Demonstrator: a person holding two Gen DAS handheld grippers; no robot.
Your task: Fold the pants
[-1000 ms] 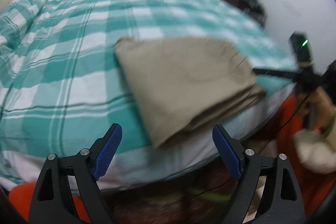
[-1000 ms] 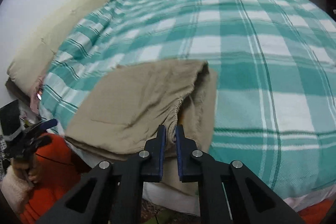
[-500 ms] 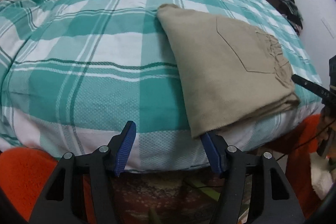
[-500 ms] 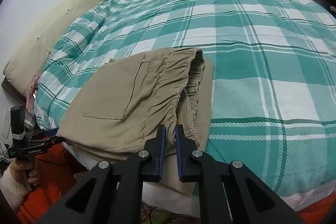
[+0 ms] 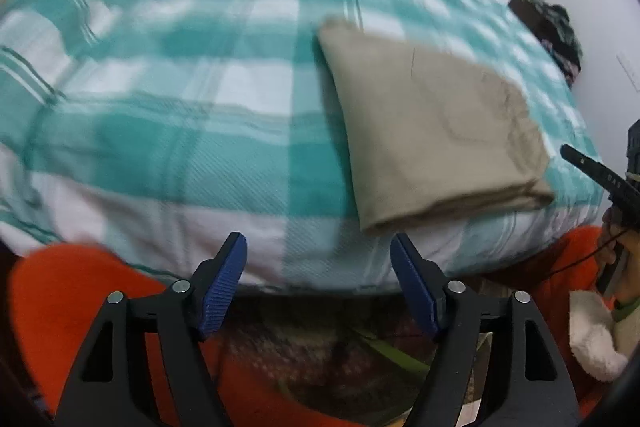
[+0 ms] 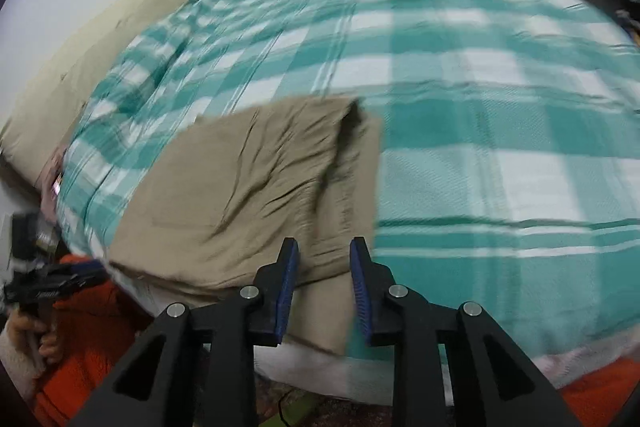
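The tan pants [image 5: 432, 131] lie folded in a flat stack near the front edge of the bed. In the right wrist view the pants [image 6: 248, 195] show their gathered waistband toward the right. My left gripper [image 5: 318, 267] is open and empty, held off the bed's front edge, left of the pants' near corner. My right gripper [image 6: 324, 267] is open a little and empty, just above the near edge of the pants. The right gripper also shows in the left wrist view [image 5: 600, 175] at the far right.
The bed has a teal and white checked cover [image 5: 180, 87]. A cream pillow [image 6: 100, 39] lies along the wall at the left. Orange clothing [image 5: 60, 307] of the person fills the near foreground. A dark pile [image 5: 556, 27] sits by the far wall.
My right gripper has let go of the pants' waistband and opened a little. My left gripper has drawn back from the bed. Both views are blurred from motion.
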